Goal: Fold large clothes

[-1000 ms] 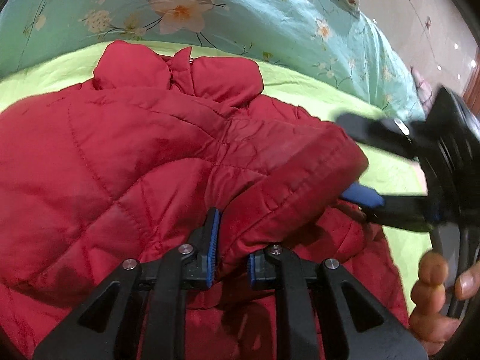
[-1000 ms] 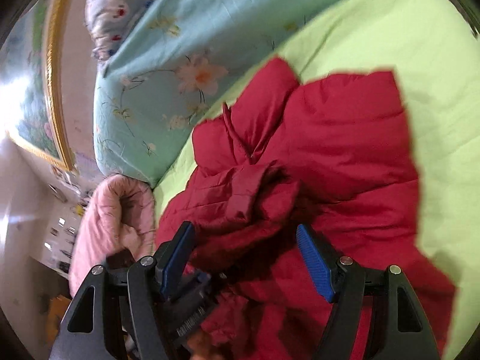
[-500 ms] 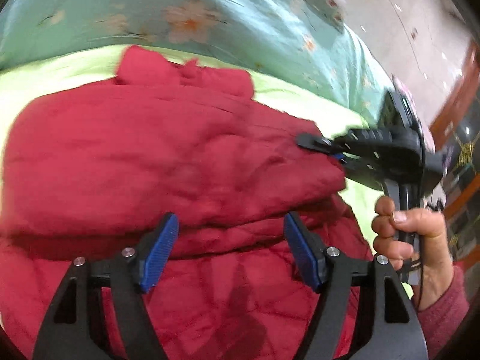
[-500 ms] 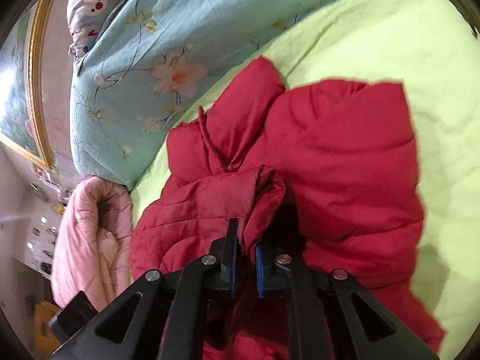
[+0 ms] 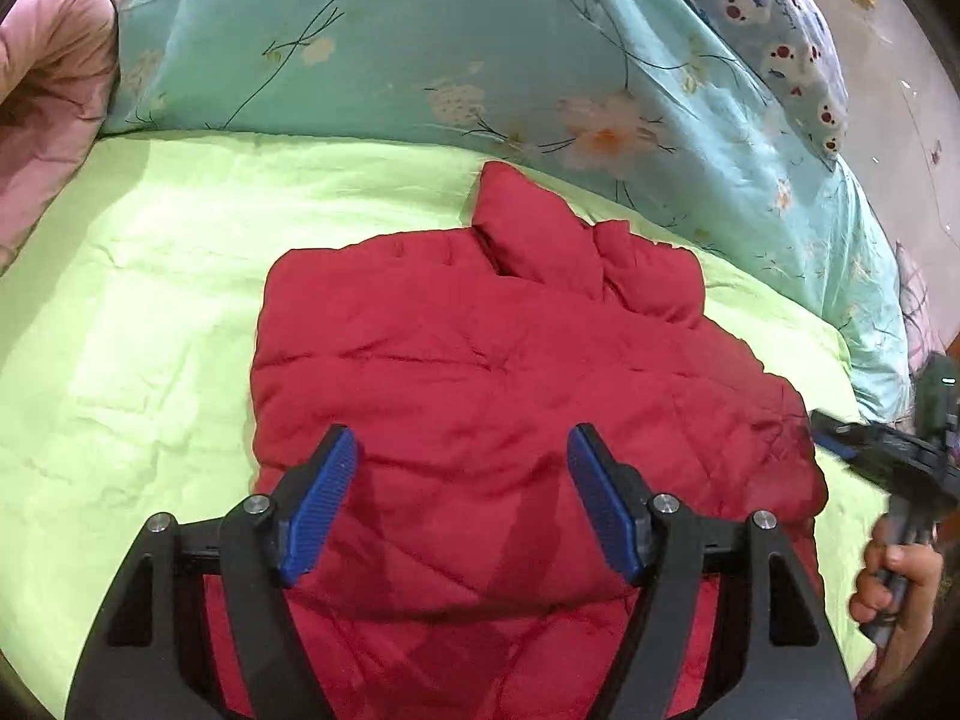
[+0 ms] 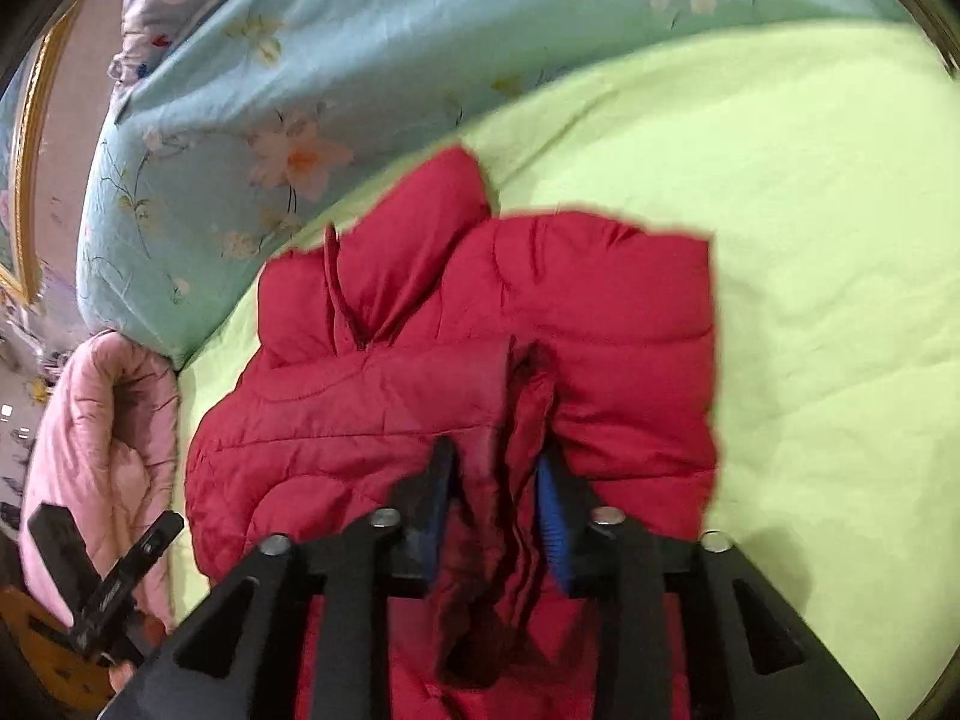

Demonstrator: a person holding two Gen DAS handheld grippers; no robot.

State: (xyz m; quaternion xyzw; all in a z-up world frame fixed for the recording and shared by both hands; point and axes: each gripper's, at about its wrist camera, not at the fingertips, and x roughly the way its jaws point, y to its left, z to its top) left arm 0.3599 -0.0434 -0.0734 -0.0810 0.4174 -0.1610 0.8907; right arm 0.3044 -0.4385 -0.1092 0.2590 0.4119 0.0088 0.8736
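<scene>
A red quilted jacket [image 5: 480, 396] lies partly folded on a bed covered by a lime-green sheet [image 5: 138, 300], its collar end pointing toward a rolled teal floral quilt [image 5: 480, 48] that runs along the far side. In the left wrist view, the left gripper [image 5: 462, 498] hovers over the near part of the jacket with its blue-padded fingers [image 5: 318, 504] spread wide and nothing between them. At the right edge of that view the right gripper [image 5: 888, 462] shows beside the jacket's right side, a hand [image 5: 894, 582] wrapped around its handle.

In the right wrist view, the right gripper [image 6: 498, 504] has its fingers drawn narrow around a bunched fold of the red jacket [image 6: 480, 360], the fabric pinched between the blue pads and standing up in a ridge above them. The left gripper [image 6: 108, 576] appears at the lower left of that view, off the jacket's edge. A pink quilted blanket [image 6: 102, 444] lies bundled at the end of the teal quilt [image 6: 360, 60], touching the green sheet [image 6: 810, 240]. A pillow with a small bear print [image 5: 774, 18] rests behind the quilt, partly hidden.
</scene>
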